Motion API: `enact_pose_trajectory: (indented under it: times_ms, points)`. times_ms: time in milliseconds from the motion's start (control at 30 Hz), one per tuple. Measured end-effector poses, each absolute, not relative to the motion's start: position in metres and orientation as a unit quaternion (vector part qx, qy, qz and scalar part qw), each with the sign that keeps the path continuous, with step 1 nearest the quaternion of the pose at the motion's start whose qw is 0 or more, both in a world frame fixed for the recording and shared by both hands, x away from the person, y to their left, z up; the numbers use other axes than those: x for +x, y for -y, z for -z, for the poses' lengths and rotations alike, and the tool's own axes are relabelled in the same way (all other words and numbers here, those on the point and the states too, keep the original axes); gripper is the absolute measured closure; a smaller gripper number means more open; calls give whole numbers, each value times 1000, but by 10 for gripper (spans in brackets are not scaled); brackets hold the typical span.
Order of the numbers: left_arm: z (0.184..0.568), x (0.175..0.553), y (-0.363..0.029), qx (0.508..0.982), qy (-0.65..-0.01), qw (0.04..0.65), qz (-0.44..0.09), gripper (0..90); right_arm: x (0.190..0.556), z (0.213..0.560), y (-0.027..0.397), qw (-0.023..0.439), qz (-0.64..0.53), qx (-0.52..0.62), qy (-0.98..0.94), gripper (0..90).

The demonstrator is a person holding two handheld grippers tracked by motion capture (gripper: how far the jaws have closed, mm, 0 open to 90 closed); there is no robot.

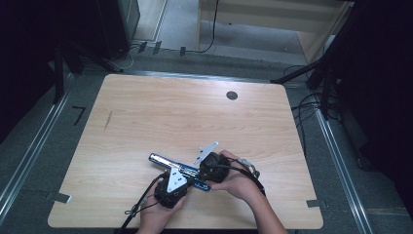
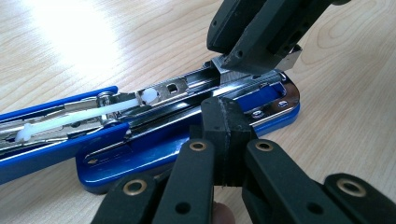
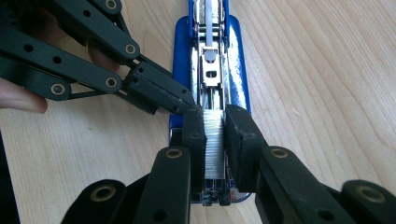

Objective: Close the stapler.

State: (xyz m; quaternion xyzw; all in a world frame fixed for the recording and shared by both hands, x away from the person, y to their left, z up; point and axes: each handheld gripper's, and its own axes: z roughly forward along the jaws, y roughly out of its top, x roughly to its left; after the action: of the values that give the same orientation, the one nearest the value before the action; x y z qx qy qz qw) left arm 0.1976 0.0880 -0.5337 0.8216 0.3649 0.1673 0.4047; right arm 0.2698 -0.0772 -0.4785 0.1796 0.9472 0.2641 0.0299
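A blue stapler (image 1: 179,169) lay opened out flat on the wooden table (image 1: 195,112), near the front edge on the person's side, with its lid swung back toward the left and the metal magazine channel exposed. In the high view both hands met over the stapler's right end: the left gripper (image 1: 171,184) came in from the front, the right gripper (image 1: 210,168) from the right. In the right gripper view the right gripper (image 3: 214,130) was clenched on a strip of staples (image 3: 213,144), one pad on each side of the strip, holding it over the front end of the stapler's (image 3: 210,70) channel. In the left gripper view the left gripper (image 2: 223,135) had its jaws closed tight together with nothing between them, tips resting against the side of the stapler (image 2: 154,140) base next to the channel. The white pusher (image 2: 70,119) on its rod sat pulled back toward the hinge end of the stapler. The right gripper's (image 2: 261,42) jaws hovered just above the stapler's front end in that same view, close beside the left gripper's tips.
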Motion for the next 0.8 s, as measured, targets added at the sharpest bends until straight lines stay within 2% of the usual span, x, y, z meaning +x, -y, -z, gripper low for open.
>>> enact_pose_trajectory:
  times_ms: [500, 800]
  points:
    - [534, 198, -88, 821, -366, 406, -166, 900, 270, 477, 74, 38, -255, 140, -956, 799]
    - [534, 198, -88, 821, -366, 406, -166, 900, 273, 474, 76, 47, -258, 158, -952, 799]
